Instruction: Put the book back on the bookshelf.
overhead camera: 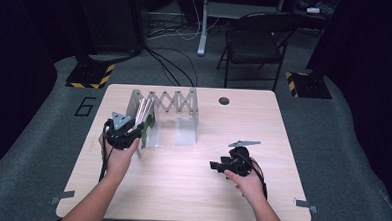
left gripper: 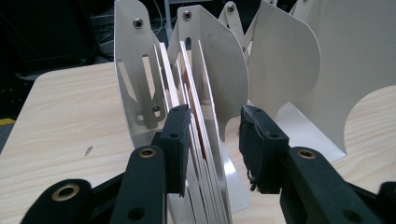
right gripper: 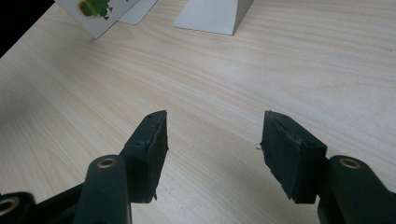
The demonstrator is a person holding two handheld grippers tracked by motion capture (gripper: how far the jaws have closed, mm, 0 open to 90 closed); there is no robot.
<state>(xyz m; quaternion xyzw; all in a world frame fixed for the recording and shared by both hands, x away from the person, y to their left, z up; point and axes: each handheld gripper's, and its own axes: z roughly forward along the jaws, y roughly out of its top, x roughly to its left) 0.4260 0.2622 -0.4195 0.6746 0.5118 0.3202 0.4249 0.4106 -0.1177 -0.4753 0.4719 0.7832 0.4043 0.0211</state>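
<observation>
Thin white cards point(left gripper: 198, 140): upright in the white folding metal rack point(left gripper: 140, 70), desk point(overhead camera: 180, 190) at 10 o'clock.
Left tongs point(left gripper: 215, 140): apart, straddling cards, left pad touching.
Right tongs point(right gripper: 212, 144): apart, empty, above bare desk.

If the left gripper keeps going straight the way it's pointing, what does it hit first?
Most likely the thin books already between the jaws of the left gripper, standing in the white folding rack; a rack divider follows right behind, though depth is hard to judge.
</observation>
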